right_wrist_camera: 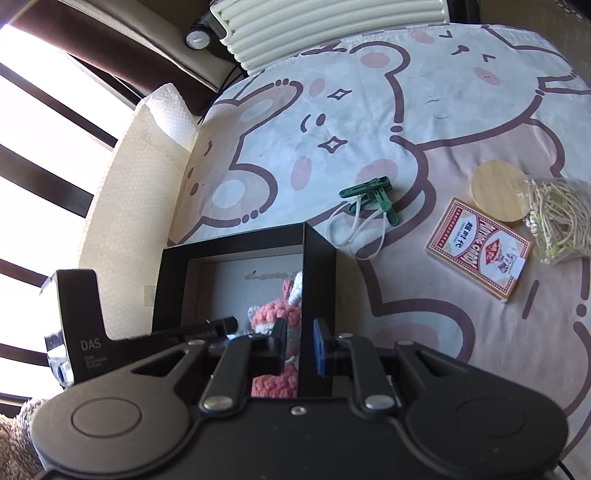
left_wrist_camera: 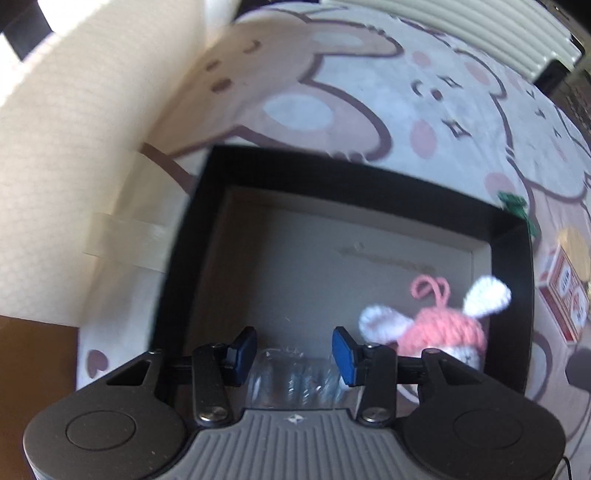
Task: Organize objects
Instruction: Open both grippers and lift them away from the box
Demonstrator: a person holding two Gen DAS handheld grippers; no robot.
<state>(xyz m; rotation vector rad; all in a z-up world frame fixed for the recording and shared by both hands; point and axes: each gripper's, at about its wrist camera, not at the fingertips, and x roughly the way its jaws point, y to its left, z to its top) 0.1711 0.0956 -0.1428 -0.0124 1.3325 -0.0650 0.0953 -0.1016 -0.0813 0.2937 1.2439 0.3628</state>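
An open black box (left_wrist_camera: 369, 192) with a grey floor sits on the bunny-print cloth (left_wrist_camera: 461, 122). A pink knitted bunny toy (left_wrist_camera: 443, 328) lies in its right part. My left gripper (left_wrist_camera: 294, 354) hangs over the near side of the box. A clear plastic item (left_wrist_camera: 295, 380) fills the gap between its blue pads (left_wrist_camera: 243, 350), which appear to touch both sides. In the right wrist view my right gripper (right_wrist_camera: 301, 347) is shut on the right wall of the box (right_wrist_camera: 319, 266), with the toy (right_wrist_camera: 277, 314) just inside. The left gripper's body (right_wrist_camera: 81, 332) shows at the left.
On the cloth right of the box lie a green clip with white cord (right_wrist_camera: 369, 195), a red card pack (right_wrist_camera: 480, 247), a round bamboo lid (right_wrist_camera: 498, 195) and a bag of pale cords (right_wrist_camera: 561, 218). A cream padded panel (right_wrist_camera: 129, 192) stands left; a white radiator (right_wrist_camera: 332, 33) behind.
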